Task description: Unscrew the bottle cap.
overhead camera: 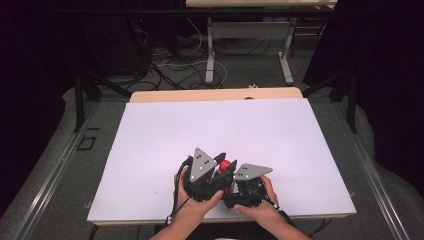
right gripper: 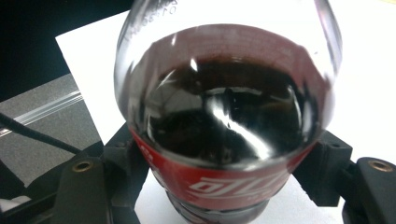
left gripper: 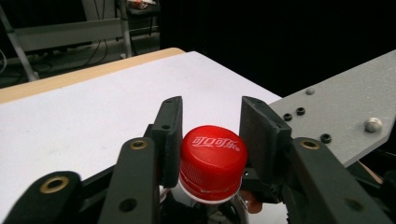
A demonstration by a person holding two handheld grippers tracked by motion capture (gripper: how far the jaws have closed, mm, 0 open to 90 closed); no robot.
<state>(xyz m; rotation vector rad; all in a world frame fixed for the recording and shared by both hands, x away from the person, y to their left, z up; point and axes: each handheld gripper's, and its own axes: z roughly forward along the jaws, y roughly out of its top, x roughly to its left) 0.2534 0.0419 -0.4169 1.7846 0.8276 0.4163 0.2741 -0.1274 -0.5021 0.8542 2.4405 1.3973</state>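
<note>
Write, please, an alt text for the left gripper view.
A red bottle cap sits between the black tongs of the left gripper. Behind it lies a white table surface, and a grey plate shows at the right.

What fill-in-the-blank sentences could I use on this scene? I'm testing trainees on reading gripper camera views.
1. The cap between the left gripper jaws is coloured ____.
2. The right gripper is clamped on the body of a ____ with a red label.
3. The liquid inside the bottle looks ____ in colour.
4. The table has a ____ top surface.

Missing words: red; bottle; dark; white
</note>
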